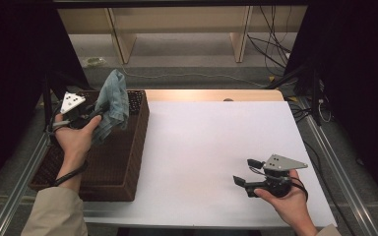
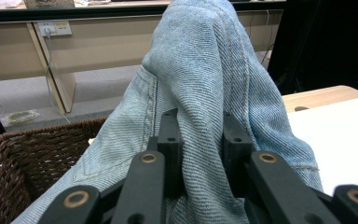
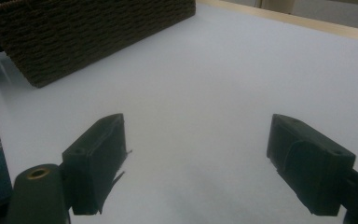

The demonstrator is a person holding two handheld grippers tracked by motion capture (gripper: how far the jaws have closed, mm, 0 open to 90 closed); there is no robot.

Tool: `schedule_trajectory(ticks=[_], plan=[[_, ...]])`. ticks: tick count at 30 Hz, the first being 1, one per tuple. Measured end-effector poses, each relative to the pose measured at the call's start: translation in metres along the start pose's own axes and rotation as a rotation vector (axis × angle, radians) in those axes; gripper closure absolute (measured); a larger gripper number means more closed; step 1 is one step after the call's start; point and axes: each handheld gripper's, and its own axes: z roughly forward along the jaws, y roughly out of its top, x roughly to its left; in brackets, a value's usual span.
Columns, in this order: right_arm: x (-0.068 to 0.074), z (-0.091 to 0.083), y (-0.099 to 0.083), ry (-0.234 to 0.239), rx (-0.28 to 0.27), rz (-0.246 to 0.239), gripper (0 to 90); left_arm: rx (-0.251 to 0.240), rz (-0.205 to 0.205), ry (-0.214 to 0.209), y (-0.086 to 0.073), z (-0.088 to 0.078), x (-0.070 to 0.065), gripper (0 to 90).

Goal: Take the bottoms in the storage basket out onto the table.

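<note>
A light blue denim garment point(image 1: 112, 103) hangs bunched above the dark wicker basket point(image 1: 130, 162) at the table's left side. My left gripper point(image 1: 92, 114) is shut on the garment and holds it up over the basket. In the left gripper view the denim garment point(image 2: 205, 88) rises between the two black jaws, pinched in a thick fold, with the wicker basket point(image 2: 32, 154) below. My right gripper point(image 1: 243, 172) hovers low over the white table top at the front right. Its jaws stand wide apart, open, with nothing between them point(image 3: 196, 163).
The white table top point(image 1: 211, 147) spreads to the right of the basket, with a wooden strip point(image 1: 211, 95) at its far edge. The wicker basket point(image 3: 88, 37) shows at the far left in the right gripper view. Wooden shelving point(image 1: 177, 24) and cables point(image 1: 275, 44) lie beyond the table.
</note>
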Motion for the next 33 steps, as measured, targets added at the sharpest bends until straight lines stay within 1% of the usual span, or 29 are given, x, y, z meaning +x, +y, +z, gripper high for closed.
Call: schedule_trajectory(ticks=[11, 17, 24, 33], plan=[[0.0, 0.0, 0.0, 0.001, 0.0, 0.0, 20.7, -0.017, 0.003, -0.006, 0.0032, -0.0023, -0.0017, 74.0], [0.0, 0.0001, -0.0001, -0.001, -0.003, 0.002, 20.7, -0.024, -0.01, -0.016, 0.0048, -0.0037, -0.0014, 74.0], [0.0001, 0.0001, 0.0, -0.002, -0.005, 0.002, 20.7, -0.027, -0.004, -0.016, 0.006, -0.0046, -0.0023, 74.0], [0.0001, -0.0002, 0.0001, 0.0, -0.001, -0.001, 20.7, -0.042, -0.001, -0.022, 0.0098, -0.0076, -0.004, 74.0]])
